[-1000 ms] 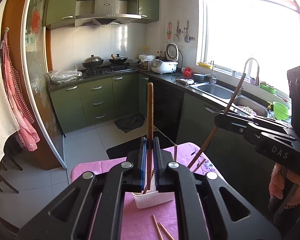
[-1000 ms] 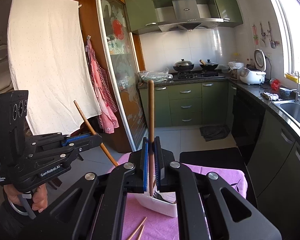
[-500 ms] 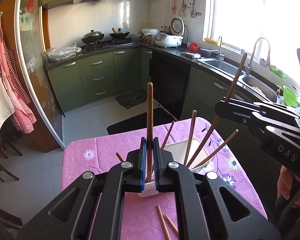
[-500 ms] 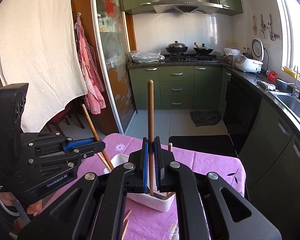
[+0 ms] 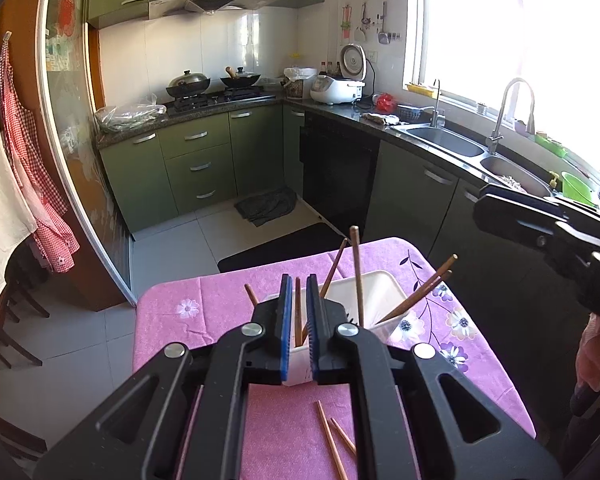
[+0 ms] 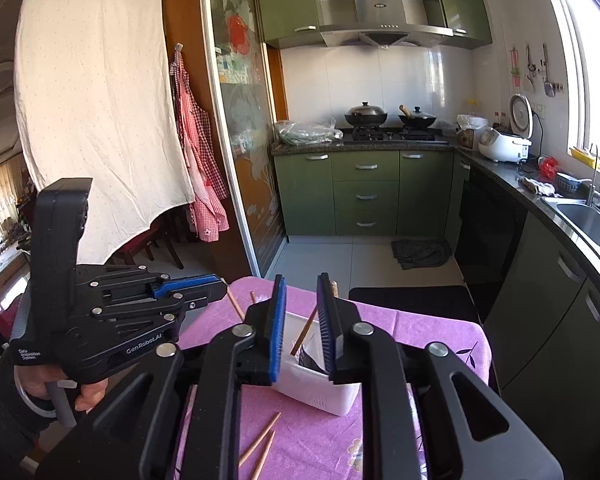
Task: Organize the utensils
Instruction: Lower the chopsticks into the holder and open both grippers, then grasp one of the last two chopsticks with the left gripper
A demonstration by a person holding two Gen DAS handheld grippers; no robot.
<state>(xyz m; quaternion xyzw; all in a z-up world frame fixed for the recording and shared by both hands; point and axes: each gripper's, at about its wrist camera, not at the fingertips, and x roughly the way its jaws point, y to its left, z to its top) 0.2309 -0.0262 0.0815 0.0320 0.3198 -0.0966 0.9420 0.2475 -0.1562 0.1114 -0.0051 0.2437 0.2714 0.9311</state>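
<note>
Green kitchen cabinets stand behind a desk (image 5: 172,320) under a purple flowered cloth. Both tools have sunk toward the white holder (image 5: 384,284). The right tool (image 6: 300,320) has just been opening, its chopstick (image 5: 356,276) dropped inside; the left tool (image 5: 298,320) stays clenched on another chopstick (image 5: 298,308). Two chopsticks (image 5: 334,436) wait on the desk.

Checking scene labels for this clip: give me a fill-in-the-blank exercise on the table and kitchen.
1. ___ loose chopsticks lie on the tablecloth, on the camera's side of the holder.
2. The holder's colour is ___.
3. The kitchen cabinets are ___.
4. The rice cooker has its lid ___.
Missing words: two; white; green; open.
</note>
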